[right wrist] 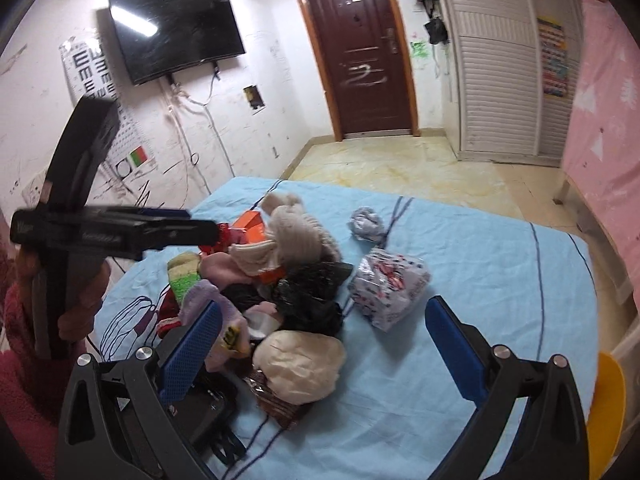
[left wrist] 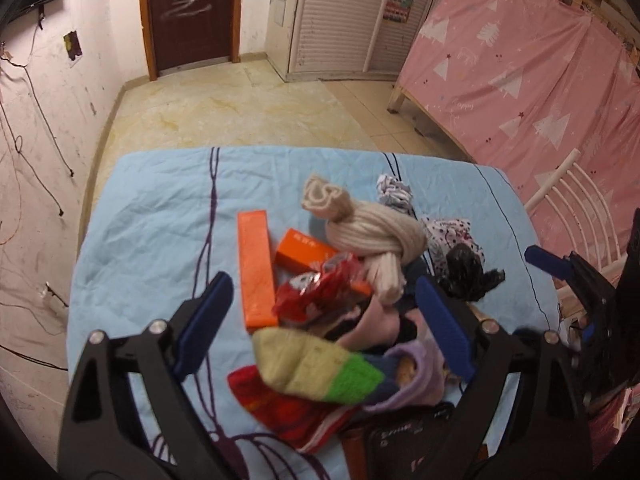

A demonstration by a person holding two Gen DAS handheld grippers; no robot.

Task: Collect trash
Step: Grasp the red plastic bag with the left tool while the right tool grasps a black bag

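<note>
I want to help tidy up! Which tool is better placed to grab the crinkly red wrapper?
Probably the left tool: its open blue fingers already frame the crinkly red plastic wrapper. In the right tool's view, that wrapper is mostly hidden behind the pile.

A crumpled red wrapper (left wrist: 320,288) lies on two orange boxes (left wrist: 256,268); a black plastic bag (right wrist: 312,296) sits crumpled amid the socks (left wrist: 316,368) on the bed (left wrist: 152,216).

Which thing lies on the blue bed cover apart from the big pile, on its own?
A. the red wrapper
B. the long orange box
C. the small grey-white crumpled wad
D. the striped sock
C: the grey-white crumpled wad lies alone on the blue bed cover, clear of the pile.
</note>
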